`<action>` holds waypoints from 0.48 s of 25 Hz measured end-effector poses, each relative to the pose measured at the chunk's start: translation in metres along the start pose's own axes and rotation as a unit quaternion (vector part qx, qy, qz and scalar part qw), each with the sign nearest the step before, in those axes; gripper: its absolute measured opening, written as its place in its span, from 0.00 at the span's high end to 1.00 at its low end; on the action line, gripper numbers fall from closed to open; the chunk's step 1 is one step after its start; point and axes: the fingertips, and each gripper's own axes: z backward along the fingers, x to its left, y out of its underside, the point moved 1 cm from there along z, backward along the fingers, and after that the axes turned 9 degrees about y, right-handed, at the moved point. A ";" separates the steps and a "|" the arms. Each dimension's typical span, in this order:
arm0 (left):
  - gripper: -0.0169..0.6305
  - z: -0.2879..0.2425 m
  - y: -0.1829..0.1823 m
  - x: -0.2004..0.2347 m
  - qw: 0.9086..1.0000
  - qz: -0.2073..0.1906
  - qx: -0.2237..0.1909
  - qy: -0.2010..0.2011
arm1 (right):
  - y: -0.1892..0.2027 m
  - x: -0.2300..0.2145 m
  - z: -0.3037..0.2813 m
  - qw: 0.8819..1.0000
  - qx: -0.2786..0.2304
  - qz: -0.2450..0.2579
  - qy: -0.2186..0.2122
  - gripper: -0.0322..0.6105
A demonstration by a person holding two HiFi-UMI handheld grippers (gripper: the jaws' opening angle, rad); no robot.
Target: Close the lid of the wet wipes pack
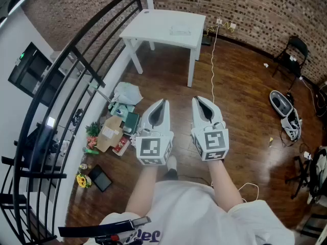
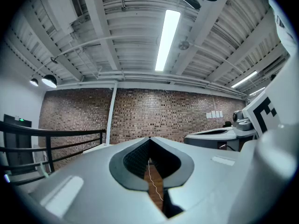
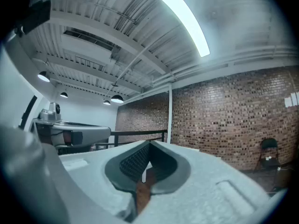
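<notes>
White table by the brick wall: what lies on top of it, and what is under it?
One flat pale object lies on the white table, too small to identify. Below, only brown wooden floor shows; its top hides the rest.

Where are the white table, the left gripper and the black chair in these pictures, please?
white table [image 1: 153, 24]: head view, a bare part of its top.
left gripper [image 1: 164, 102]: head view, the far end, where its two tips meet.
black chair [image 1: 299, 46]: head view, its backrest, by the brick wall.
</notes>
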 end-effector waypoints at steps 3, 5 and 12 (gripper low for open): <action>0.95 -0.015 -0.002 0.039 1.000 0.006 0.002 -0.002 | -0.004 0.015 -0.033 1.000 0.000 -0.002 -0.005 0.96; 0.95 -0.025 -0.002 0.060 1.000 0.004 0.002 0.000 | -0.002 0.022 -0.052 1.000 -0.002 -0.004 -0.003 0.96; 0.95 -0.059 0.021 0.095 1.000 0.021 0.015 0.012 | 0.019 0.016 -0.092 1.000 0.022 -0.001 0.018 0.96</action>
